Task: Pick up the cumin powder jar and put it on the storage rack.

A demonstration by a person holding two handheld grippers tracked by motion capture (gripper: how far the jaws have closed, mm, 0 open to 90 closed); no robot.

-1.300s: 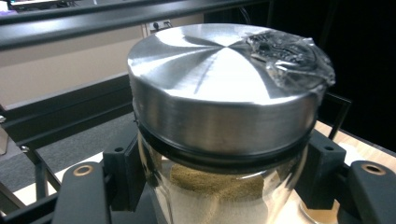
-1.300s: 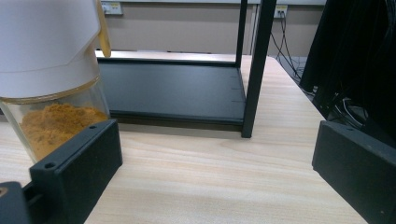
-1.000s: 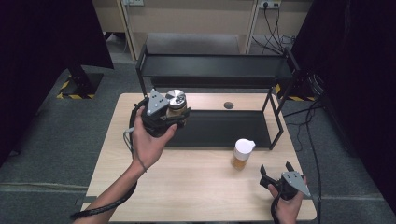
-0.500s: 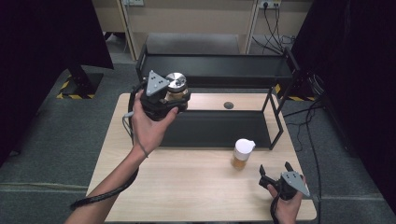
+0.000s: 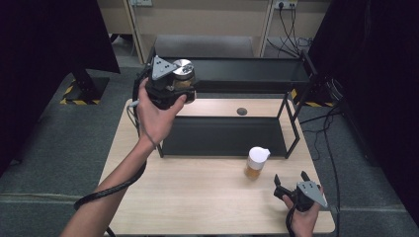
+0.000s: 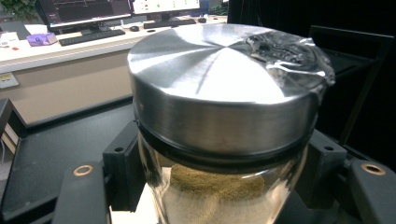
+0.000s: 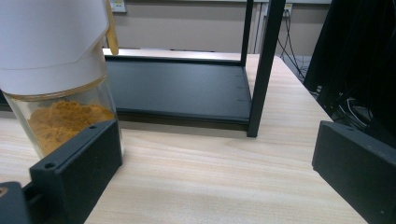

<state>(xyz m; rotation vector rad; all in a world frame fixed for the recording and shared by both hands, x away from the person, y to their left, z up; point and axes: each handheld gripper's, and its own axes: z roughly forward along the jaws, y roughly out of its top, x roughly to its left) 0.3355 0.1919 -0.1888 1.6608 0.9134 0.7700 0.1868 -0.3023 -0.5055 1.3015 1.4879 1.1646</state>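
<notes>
Left gripper point(image 5: 179, 88) fingers point(image 6: 119, 175) clamped either side of the steel-lidded jar point(image 6: 224, 126); right gripper point(image 5: 291, 183) fingers apart

A light wooden table point(image 5: 197, 197) carries a black two-tier shelf point(image 5: 225, 136) and, just in front of it, a white-capped jar point(image 5: 256, 163) of orange powder.

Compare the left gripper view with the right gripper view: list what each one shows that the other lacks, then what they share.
Left gripper view alone: a glass jar with a brushed metal lid, gripped between the left gripper jaws, and a desk with monitors behind.

Right gripper view alone: a white-capped jar of orange powder standing on the wooden table, beside the right gripper, whose jaws stand open.

Both: the black shelf rack.
</notes>
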